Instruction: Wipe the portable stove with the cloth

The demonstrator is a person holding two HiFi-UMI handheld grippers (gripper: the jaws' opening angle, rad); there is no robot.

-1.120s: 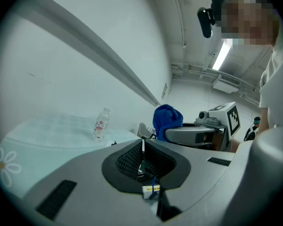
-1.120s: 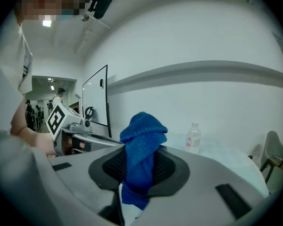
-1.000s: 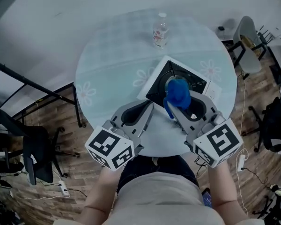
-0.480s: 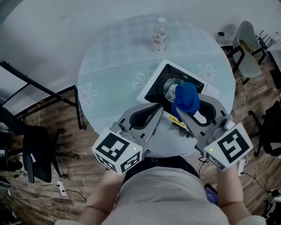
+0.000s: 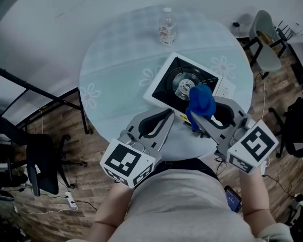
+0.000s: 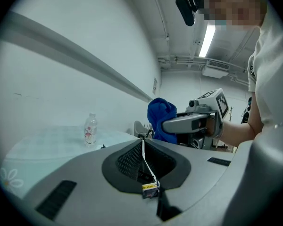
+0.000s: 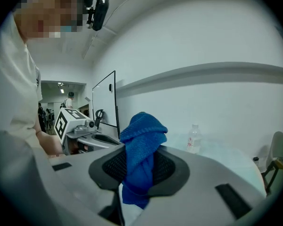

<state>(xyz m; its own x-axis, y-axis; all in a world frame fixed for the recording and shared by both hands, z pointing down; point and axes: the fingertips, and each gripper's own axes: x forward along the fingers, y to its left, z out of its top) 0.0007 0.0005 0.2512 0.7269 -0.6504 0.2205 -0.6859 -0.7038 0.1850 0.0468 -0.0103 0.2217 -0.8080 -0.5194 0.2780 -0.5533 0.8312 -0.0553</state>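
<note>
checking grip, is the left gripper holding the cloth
No, the blue cloth is pinched in the right gripper; the left gripper is empty.

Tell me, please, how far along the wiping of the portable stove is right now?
Done: the cloth is picked up, clamped in the right gripper. In hand: it hangs over the stove's near edge; contact can't be confirmed. The left gripper is shut and empty. Left: wiping the stove top; its cleanliness can't be judged.

No print is legible: the bottle label and the stove sticker are too small.
</note>
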